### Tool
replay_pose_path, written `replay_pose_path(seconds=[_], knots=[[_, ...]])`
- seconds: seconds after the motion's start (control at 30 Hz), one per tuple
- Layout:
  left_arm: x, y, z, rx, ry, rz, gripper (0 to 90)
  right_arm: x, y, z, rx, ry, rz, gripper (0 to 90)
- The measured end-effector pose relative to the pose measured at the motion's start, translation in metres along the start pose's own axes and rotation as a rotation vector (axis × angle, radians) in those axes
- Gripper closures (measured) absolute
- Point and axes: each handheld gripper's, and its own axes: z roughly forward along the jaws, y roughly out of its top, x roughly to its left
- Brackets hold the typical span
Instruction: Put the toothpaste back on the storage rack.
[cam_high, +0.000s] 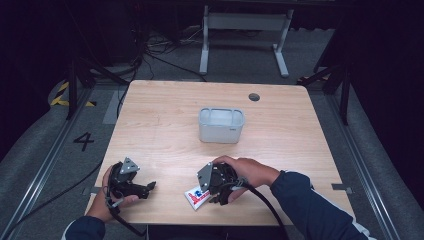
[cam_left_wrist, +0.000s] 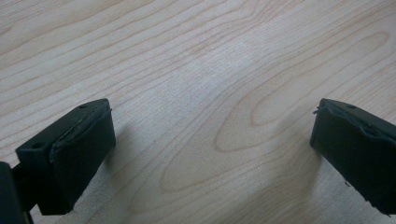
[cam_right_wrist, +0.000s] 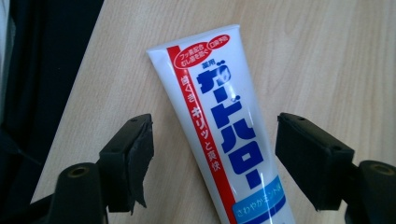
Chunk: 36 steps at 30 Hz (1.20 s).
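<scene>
Pale wood grain runs across the whole surface (cam_high: 165, 125), a squarish top with rounded corners standing on grey carpet, black curtains closing the room in on both sides. A white frame on legs (cam_high: 245, 35) stands on the floor beyond the far edge, with dark cables trailing beside it. Most of the wood is bare, left, right and far, so there is open room all round a grey tub (cam_high: 221, 125) sitting near the middle. A small dark round hole (cam_high: 254, 96) shows near the far edge. Down at the near edge, the right gripper (cam_right_wrist: 212, 158) is tipped over a white toothpaste tube (cam_right_wrist: 219, 135) with blue and red lettering, jaws spread wide to either side of it and not touching it; the tube's flat crimped end lies close to the surface's edge. Well apart to the left, the left gripper (cam_left_wrist: 212, 154) hangs low over bare wood, jaws wide apart and holding nothing.
</scene>
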Motion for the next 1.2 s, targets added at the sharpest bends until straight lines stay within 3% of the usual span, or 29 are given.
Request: replay_pose_path(seconds=[0.3, 0.43, 0.7, 0.9, 1.2], knots=[[-0.001, -0.001, -0.002, 0.008, -0.003, -0.004, 0.5, -0.008, 0.006, 0.009, 0.025, 0.04, -0.016, 28.8], [-0.002, -0.004, -0.004, 0.005, -0.004, 0.001, 0.5, -0.01, 0.013, 0.015, 0.078, 0.061, -0.05, 28.9], [-0.003, -0.009, -0.008, 0.001, -0.001, 0.0, 0.5, -0.014, 0.023, 0.026, 0.106, 0.098, -0.092, 32.6], [-0.003, -0.009, -0.009, 0.005, -0.002, -0.001, 0.5, -0.015, 0.026, 0.034, 0.129, 0.099, -0.098, 35.5], [-0.003, -0.009, -0.009, 0.005, -0.002, 0.0, 0.5, -0.021, 0.026, 0.035, 0.135, 0.14, -0.102, 39.7]])
